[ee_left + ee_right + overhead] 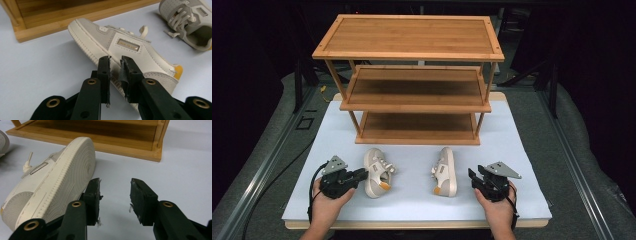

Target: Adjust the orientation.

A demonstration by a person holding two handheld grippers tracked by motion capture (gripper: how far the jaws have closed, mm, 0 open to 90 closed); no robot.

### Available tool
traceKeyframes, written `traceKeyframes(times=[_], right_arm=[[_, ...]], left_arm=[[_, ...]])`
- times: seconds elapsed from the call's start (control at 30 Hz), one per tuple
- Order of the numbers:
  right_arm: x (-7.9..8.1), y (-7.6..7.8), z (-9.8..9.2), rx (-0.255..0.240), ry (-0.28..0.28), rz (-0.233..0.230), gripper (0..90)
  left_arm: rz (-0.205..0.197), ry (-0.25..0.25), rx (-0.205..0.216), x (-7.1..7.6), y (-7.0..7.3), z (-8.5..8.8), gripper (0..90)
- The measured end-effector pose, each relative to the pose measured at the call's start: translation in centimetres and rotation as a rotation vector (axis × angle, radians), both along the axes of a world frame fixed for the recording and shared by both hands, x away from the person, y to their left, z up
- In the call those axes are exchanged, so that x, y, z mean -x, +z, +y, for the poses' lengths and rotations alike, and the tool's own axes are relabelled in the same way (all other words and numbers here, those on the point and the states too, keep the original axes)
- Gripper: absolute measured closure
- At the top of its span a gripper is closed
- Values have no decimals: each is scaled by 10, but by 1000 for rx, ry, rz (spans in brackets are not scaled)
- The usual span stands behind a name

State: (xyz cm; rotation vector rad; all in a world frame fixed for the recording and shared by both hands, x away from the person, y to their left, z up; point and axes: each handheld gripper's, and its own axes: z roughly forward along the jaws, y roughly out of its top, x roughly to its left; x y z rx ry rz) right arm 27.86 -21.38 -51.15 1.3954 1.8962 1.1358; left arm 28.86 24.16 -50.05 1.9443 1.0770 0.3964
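A pale table (512, 150) carries a three-tier bamboo rack (412, 75) at the back, with dark surroundings beyond. In front of the rack lie two cream shoes: the left shoe (377, 172) sits on its sole, the right shoe (445, 172) is tipped on its side, sole toward the right hand. Both run lengthwise toward the rack, toes to it and heels with the orange tabs toward the person.

The work looks like its opening step, the approach before any grasp. The left gripper (360, 175) is just beside the left shoe's outer side, its fingers (103, 72) nearly closed with a narrow gap, holding nothing. The right gripper (472, 175) is near the right shoe's sole, fingers (142, 197) spread and empty.

Next, I judge, the left fingers must widen to take the shoe's side wall, while the right gripper closes on the sole edge.
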Motion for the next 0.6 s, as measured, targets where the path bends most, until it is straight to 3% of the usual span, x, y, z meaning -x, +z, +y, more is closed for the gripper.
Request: traceKeyframes(times=[0.2,0.3,0.43,0.5,0.6], right_arm=[[0,0,3,-2,9,0,620],[1,1,6,0,28,0,656],[3,4,12,17,82,-7,793],[4,6,18,26,115,-2,872],[5,7,21,13,133,-7,887]], left_arm=[[33,35,-19,1,-6,12,793],[78,53,7,-1,-11,21,792],[126,102,28,-4,-18,32,796],[122,126,71,-4,-17,37,797],[94,133,94,-3,-12,39,781]])
